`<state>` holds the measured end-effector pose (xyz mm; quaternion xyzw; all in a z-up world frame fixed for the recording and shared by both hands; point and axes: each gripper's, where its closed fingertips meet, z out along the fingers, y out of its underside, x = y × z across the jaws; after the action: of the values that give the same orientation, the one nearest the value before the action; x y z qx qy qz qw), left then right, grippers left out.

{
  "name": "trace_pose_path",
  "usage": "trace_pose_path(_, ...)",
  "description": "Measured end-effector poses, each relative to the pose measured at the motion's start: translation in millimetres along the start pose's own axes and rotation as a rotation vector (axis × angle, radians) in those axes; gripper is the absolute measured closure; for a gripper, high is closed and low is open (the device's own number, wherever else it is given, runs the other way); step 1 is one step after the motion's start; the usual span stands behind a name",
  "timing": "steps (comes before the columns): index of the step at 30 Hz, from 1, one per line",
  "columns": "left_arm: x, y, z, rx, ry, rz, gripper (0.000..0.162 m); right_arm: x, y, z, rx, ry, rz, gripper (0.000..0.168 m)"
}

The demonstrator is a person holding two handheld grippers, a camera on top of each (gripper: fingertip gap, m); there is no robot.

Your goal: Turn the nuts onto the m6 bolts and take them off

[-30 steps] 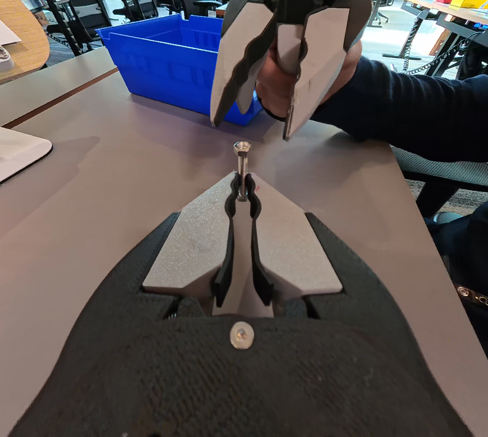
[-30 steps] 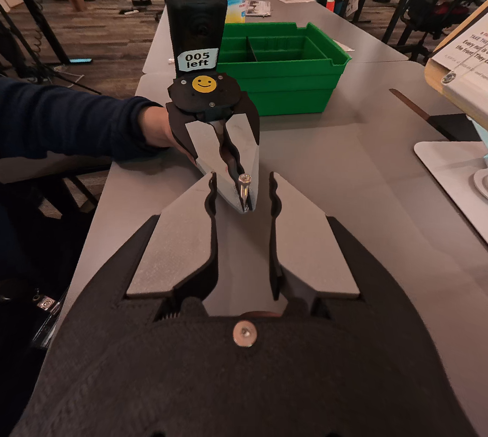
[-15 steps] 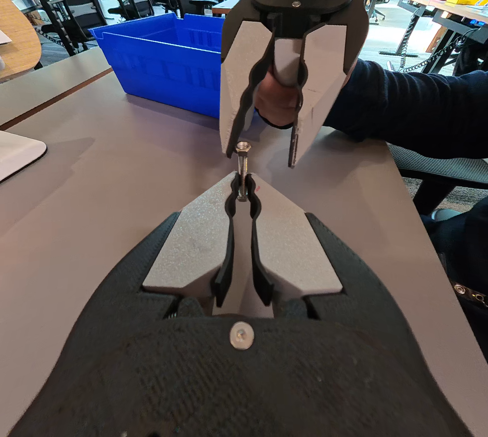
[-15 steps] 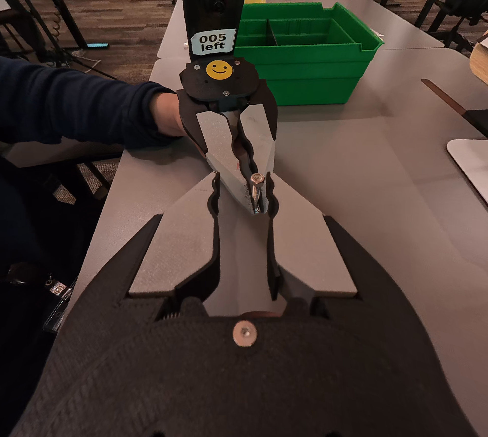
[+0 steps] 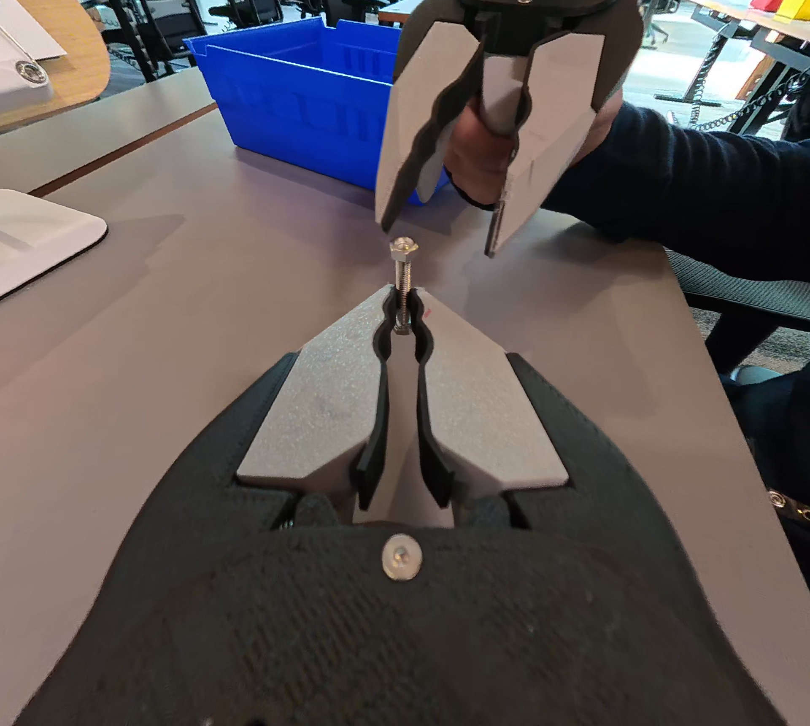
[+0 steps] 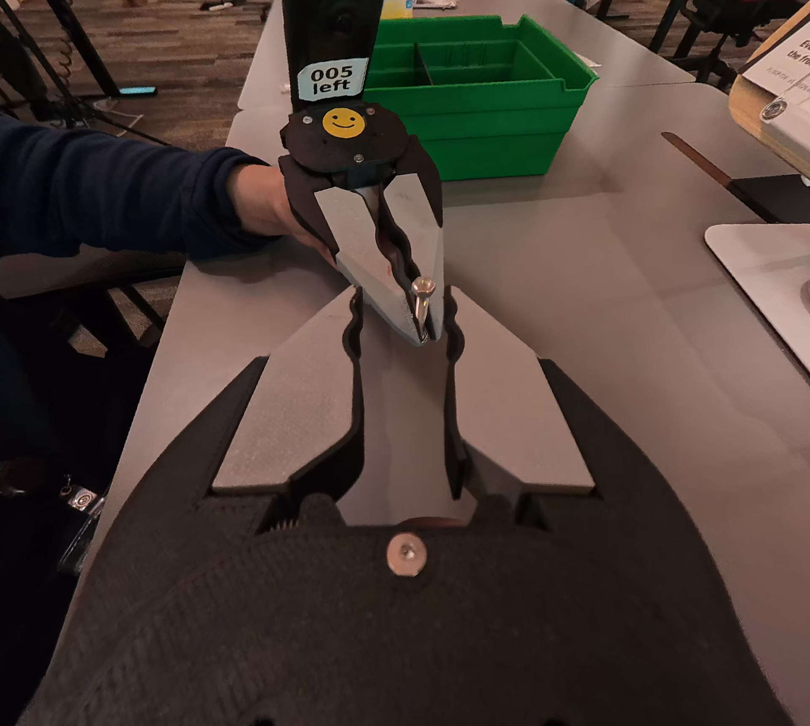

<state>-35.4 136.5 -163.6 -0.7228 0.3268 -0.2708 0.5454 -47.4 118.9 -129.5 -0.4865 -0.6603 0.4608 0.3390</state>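
The bolt [image 5: 402, 296] is clamped by its threaded shank in the closed left gripper [image 5: 402, 301], nut [image 5: 405, 250] end outward (so it can be turned); the right gripper [image 5: 438, 238] is held wide open, empty, just beyond.

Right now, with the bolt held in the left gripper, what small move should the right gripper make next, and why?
Probably ease the right gripper forward until its open fingers straddle the hex end of the bolt, then close. The left gripper already clamps the bolt's lower shank, and the right one holds nothing, just short of the tip.
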Motion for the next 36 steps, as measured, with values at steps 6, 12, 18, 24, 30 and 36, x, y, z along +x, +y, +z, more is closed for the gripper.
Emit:
trace_pose_path(6, 4, 0, 2, -0.004, 0.007, 0.016, 0.158, -6, 2, 7, -0.006, -0.031, 0.003, 0.134)
trace_pose_path(12, -6, -1, -1, 0.01, -0.035, -0.01, 0.158, -3, 0, 2, 0.006, -0.02, 0.008, 0.134)
trace_pose_path(18, -9, -2, -3, 0.018, -0.042, -0.024, 0.159, 2, -3, 0, 0.027, -0.005, 0.027, 0.132)
trace_pose_path(24, 3, -1, 4, 0.003, -0.007, 0.018, 0.158, -5, 3, 13, 0.006, -0.037, 0.038, 0.127)
trace_pose_path(30, -19, -1, -3, 0.01, -0.105, -0.032, 0.158, -2, 5, 9, -0.006, -0.022, 0.032, 0.129)
trace_pose_path(36, -17, -6, -6, 0.051, -0.06, -0.088, 0.159, 7, -2, 8, 0.041, 0.013, 0.08, 0.124)
